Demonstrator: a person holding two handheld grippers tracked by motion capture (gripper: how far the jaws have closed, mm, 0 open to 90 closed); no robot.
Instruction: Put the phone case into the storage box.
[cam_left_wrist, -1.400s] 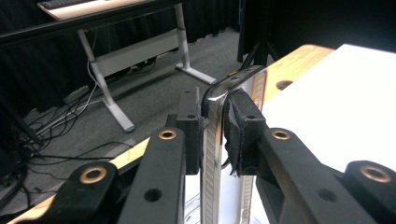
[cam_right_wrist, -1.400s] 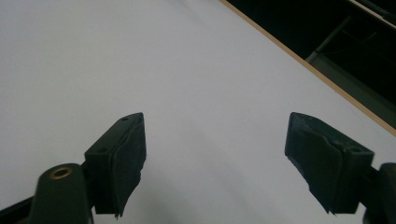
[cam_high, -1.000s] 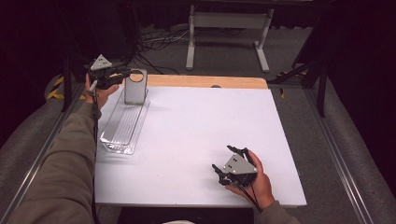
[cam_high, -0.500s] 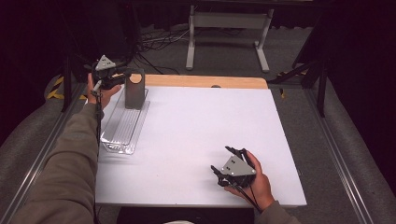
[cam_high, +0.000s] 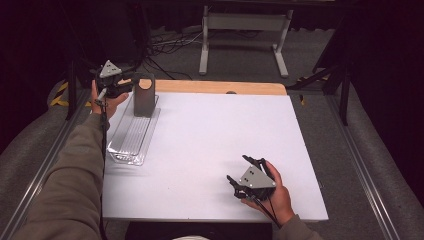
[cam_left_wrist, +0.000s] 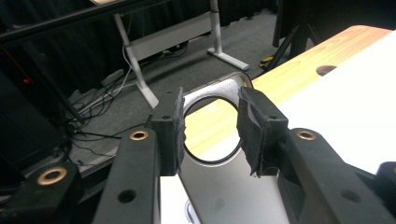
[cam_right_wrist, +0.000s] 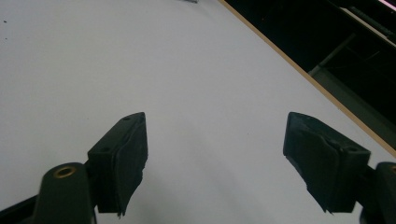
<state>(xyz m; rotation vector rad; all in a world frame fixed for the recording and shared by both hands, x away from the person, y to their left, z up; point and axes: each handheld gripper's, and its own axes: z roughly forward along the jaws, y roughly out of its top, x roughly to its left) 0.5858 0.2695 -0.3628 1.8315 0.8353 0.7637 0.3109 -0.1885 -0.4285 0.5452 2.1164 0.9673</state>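
Left gripper (cam_high: 131, 81) sits at the far left corner of the table (cam_high: 210, 145), its jaws set either side of the top of one grey metal stand (cam_high: 144, 97). In the left gripper view the two pads (cam_left_wrist: 256, 122) flank the stand's (cam_left_wrist: 224, 186) round hole, with slim gaps showing between pad and metal; the jaws have just been opening, so the stand is between them and no longer pinched. That stand is upright at the far end of one clear plastic tray (cam_high: 131, 137), which lies lengthwise along the left edge of the white tabletop, running from near to far. One light wooden strip (cam_high: 215, 87) runs along the far edge of the table, with one dark hole (cam_high: 231, 92) near its middle. One pale metal frame (cam_high: 242, 30) stands on the floor well beyond the table, and loose cables (cam_high: 165, 47) lie on the carpet to its left. Right gripper (cam_high: 240, 176) lies low over the near right part of the table, well apart from the tray, held in one hand (cam_high: 272, 195). In the right gripper view its two pads (cam_right_wrist: 123, 154) stand wide apart with bare white surface between them, gripping nothing. Two sleeved forearms come in from the near side, the left one (cam_high: 70, 185) stretched long toward the stand.
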